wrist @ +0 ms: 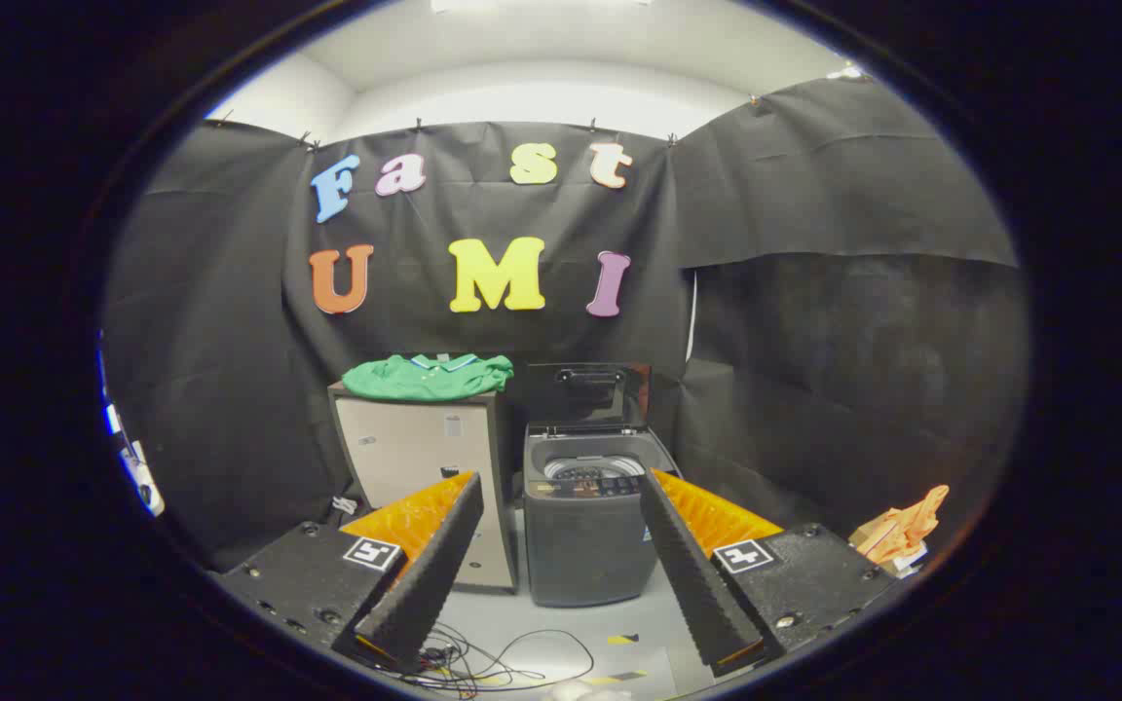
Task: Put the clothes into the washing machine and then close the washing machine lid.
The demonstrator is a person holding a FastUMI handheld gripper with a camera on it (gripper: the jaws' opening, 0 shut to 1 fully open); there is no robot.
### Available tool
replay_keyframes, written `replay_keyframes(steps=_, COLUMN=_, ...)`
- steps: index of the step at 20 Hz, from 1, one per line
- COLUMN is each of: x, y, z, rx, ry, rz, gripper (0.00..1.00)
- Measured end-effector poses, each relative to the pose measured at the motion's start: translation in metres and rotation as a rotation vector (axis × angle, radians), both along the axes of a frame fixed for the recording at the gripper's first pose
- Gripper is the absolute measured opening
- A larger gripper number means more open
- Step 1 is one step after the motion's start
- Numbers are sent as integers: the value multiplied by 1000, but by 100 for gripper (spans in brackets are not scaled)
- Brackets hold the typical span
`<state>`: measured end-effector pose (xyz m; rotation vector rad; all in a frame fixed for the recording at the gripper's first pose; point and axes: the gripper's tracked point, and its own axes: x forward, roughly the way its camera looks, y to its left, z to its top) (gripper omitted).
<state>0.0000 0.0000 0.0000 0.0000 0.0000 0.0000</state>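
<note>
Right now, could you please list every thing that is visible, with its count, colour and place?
Garment: one, green, lying on top of the cabinet, beyond the fingers.
Cabinet: one, beige front, left of the washing machine, beyond the fingers.
Washing machine: one, dark grey, lid standing open, just ahead between the fingers.
Cables: a few, dark, on the floor near the fingertips.
Floor: light grey, with yellow and black tape marks.
Orange object: one, against the booth wall, right of the fingers.
Gripper: one, fingers open and apart, holding nothing.
</note>
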Motion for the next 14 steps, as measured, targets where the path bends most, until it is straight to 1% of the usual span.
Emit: replay_keyframes(steps=14, x=26, y=4, z=7, rx=3, ry=7, rz=6, gripper=100)
